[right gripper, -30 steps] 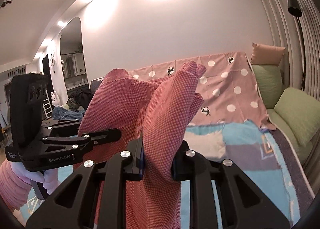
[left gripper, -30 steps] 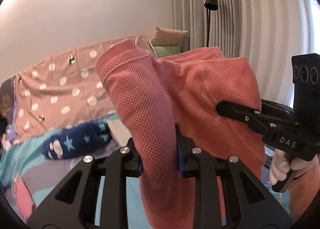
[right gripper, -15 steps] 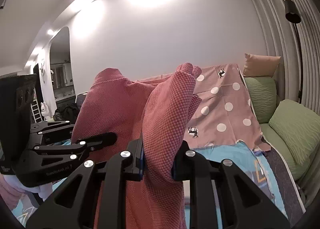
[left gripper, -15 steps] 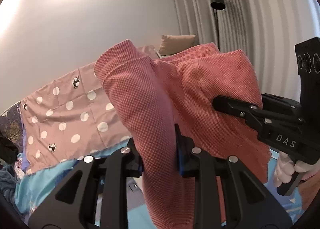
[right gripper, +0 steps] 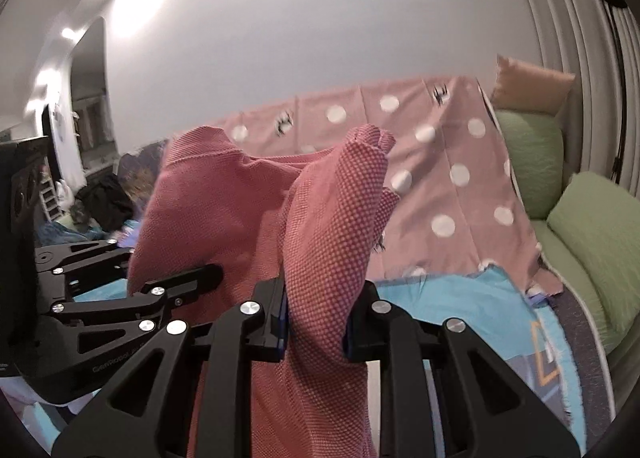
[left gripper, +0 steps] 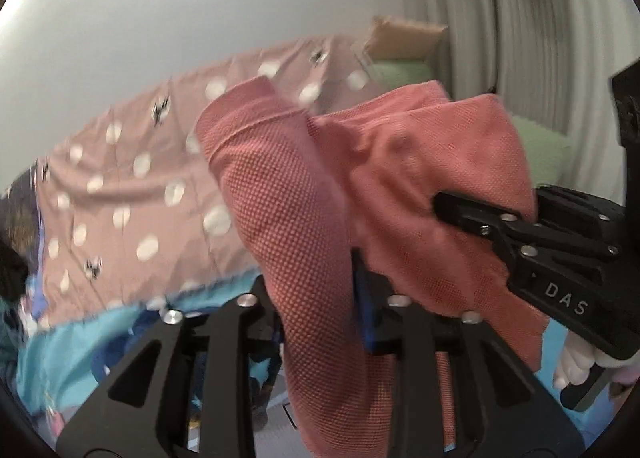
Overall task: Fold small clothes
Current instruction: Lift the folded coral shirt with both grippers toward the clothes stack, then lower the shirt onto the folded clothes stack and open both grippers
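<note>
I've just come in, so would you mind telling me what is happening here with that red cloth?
A person holds a pair of tongs in each hand and is folding a small red garment held up in the air. The left tongs and the right tongs each have a bunched part of it between their fingers. Both have just been opening, the left more widely, so the garment looks about to be let go over the blue bedspread.

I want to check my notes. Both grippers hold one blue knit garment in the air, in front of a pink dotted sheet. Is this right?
Not quite: the garment is red-pink, not blue, as the right wrist view shows. The rest stands: it hangs between the jaws of the right gripper and the left gripper, which have just been opening, in front of the pink dotted sheet.
</note>
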A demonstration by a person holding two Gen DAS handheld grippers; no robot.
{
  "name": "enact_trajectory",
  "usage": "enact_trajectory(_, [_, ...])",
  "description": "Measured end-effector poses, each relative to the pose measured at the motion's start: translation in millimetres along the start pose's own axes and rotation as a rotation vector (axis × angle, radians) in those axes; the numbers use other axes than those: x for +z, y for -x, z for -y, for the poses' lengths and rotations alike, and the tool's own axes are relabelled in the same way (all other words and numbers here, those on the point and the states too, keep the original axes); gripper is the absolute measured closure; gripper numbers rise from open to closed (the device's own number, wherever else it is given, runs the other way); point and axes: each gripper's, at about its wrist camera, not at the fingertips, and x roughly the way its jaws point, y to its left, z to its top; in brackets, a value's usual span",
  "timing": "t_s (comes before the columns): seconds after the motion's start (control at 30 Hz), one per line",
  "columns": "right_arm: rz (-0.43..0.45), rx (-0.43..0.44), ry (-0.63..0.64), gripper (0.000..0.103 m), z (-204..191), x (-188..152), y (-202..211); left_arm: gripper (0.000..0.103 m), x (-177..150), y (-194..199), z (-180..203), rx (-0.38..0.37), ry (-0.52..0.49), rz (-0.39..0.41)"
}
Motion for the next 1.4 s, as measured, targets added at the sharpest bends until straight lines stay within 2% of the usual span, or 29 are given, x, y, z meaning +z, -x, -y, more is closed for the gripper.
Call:
enact_trajectory(0.03, [-0.045, -0.070, -0.004, 0.070, 1.7, -10.5, -17.5, 0.049, -8.0, -17.0, -4.3, 0.024, 0.011, -0.037])
enact_trajectory(0.07, [-0.095, -0.148, -0.009, 0.070, 5.7, -24.8, -36.2, 0.047, -23.0, -39.9, -8.6, 0.061, 0.016, -0.090])
enact_trajectory(0.1, [-0.121, -0.185, -0.018, 0.070, 9.1, -38.4, -46.3, 0.047, -40.6, -59.7, -10.0, 0.076, -0.001, -0.146])
enact_trajectory(0.17, [-0.144, -0.168, -0.063, 0.069, 14.6, -61.2, -52.4, 0.047, -74.9, -84.0, -7.0, 0.091, -0.062, -0.226])
enact_trajectory(0.2, [-0.156, -0.134, -0.100, 0.069, 18.1, -77.2, -51.0, 0.046, -92.2, -90.9, -2.8, 0.100, -0.103, -0.239])
enact_trajectory(0.23, [-0.160, -0.119, -0.124, 0.068, 20.4, -87.9, -47.7, 0.046, -105.4, -91.0, 2.7, 0.103, -0.139, -0.212])
enact_trajectory(0.27, [-0.161, -0.110, -0.147, 0.068, 21.9, -98.8, -43.1, 0.046, -118.2, -83.1, 10.0, 0.126, -0.178, -0.139])
enact_trajectory(0.3, [-0.158, -0.095, -0.178, 0.068, 24.3, -113.2, -35.8, 0.047, -123.2, -77.9, 13.5, 0.143, -0.192, -0.109])
enact_trajectory(0.43, [-0.156, -0.096, -0.184, 0.064, 18.9, -136.6, -7.4, 0.050, -129.5, -62.4, 27.1, 0.140, -0.200, -0.110])
enact_trajectory(0.5, [-0.190, -0.135, -0.143, 0.056, 15.8, -136.8, 0.1, 0.050, -130.0, -57.0, 24.7, 0.121, -0.198, -0.117])
enact_trajectory(0.53, [-0.213, -0.152, -0.121, 0.051, 14.5, -141.6, 7.3, 0.048, -131.2, -50.1, 26.4, 0.106, -0.192, -0.118])
enact_trajectory(0.6, [-0.242, -0.145, -0.120, 0.051, 17.3, -147.5, 17.5, 0.035, -136.0, -37.6, 20.2, 0.061, -0.141, -0.135])
enact_trajectory(0.67, [-0.262, -0.134, -0.151, 0.051, 19.9, -155.0, 38.2, 0.035, -143.1, -22.1, 14.1, 0.014, -0.064, -0.145])
enact_trajectory(0.73, [-0.247, -0.122, -0.163, 0.051, 16.8, -159.9, 67.1, 0.031, -149.0, -5.5, 10.7, -0.018, -0.001, -0.136])
enact_trajectory(0.8, [-0.186, -0.135, -0.132, 0.051, 5.9, -160.4, 98.8, 0.021, -156.3, 18.9, 12.6, -0.053, 0.051, -0.129])
enact_trajectory(0.83, [-0.145, -0.152, -0.107, 0.050, -3.0, -160.2, 118.2, 0.019, -160.6, 35.1, 17.6, -0.047, 0.056, -0.117])
enact_trajectory(0.87, [-0.101, -0.171, -0.093, 0.041, -12.2, -159.9, 137.0, 0.016, -162.6, 45.1, 21.9, -0.039, 0.049, -0.103])
enact_trajectory(0.93, [-0.033, -0.200, -0.098, 0.029, -26.1, -160.0, 164.9, 0.010, -166.8, 71.6, 32.7, -0.025, 0.031, -0.063])
enact_trajectory(1.03, [0.037, -0.211, -0.134, 0.027, -40.5, -161.6, 201.6, 0.005, -170.0, 113.9, 45.5, -0.027, 0.033, 0.000])
enact_trajectory(1.17, [-0.001, -0.158, -0.132, 0.027, -57.9, -160.0, 231.5, 0.002, -173.2, 164.3, 54.6, -0.020, 0.074, 0.062])
enact_trajectory(1.3, [-0.014, -0.156, -0.123, 0.018, -70.8, -164.4, 257.7, 0.002, -175.3, 197.3, 57.6, 0.017, 0.094, 0.065])
enact_trajectory(1.4, [-0.022, -0.148, -0.148, 0.017, -75.5, -166.9, 274.7, 0.002, -179.1, 218.9, 60.6, 0.035, 0.098, 0.072])
